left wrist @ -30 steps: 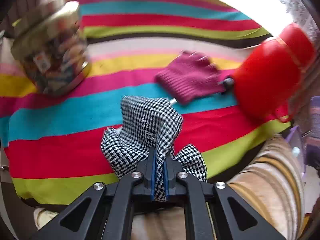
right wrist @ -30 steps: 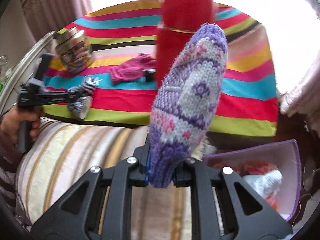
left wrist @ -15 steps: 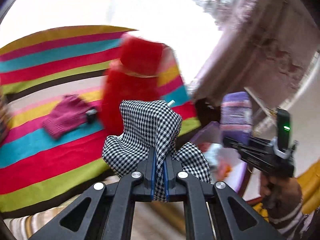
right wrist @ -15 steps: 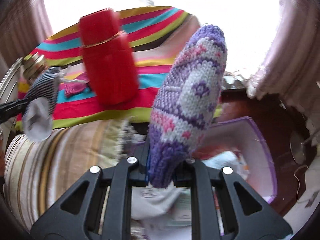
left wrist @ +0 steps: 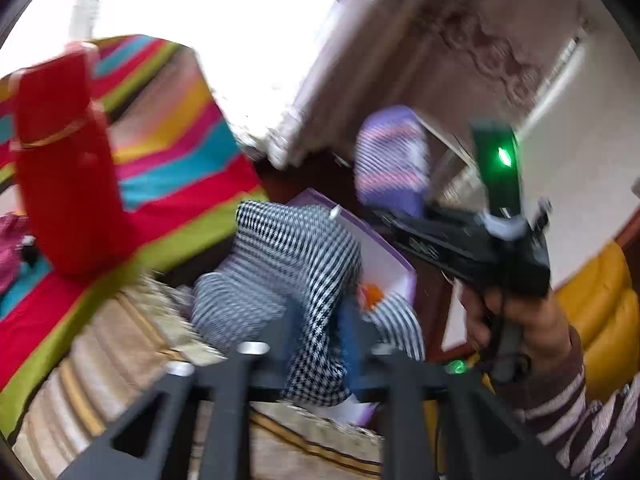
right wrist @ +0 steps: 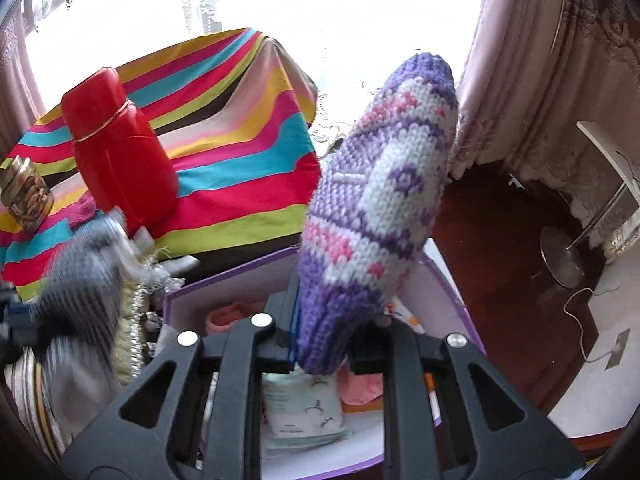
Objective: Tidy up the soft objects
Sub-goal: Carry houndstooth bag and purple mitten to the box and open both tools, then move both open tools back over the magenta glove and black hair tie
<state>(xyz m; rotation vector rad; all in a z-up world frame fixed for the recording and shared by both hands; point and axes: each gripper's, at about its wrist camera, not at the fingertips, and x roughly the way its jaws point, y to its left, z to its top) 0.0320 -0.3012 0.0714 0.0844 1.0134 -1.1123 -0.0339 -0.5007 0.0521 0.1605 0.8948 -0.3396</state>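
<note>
Likely a home: curtains, striped tablecloth, sofa

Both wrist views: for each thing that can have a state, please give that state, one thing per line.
Left gripper: jaws just opening, checked black-and-white cloth between them, above the box.
Right gripper: jaws just opening, purple knitted mitten between them.
Purple-edged white box: open, soft items inside.
Red flask: upright, cap on.
Gold-lidded jar: closed.

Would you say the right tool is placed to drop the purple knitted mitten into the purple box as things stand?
Probably yes: the right tool holds the mitten above the open purple box, its jaws just opening; only soft items lie inside.
</note>
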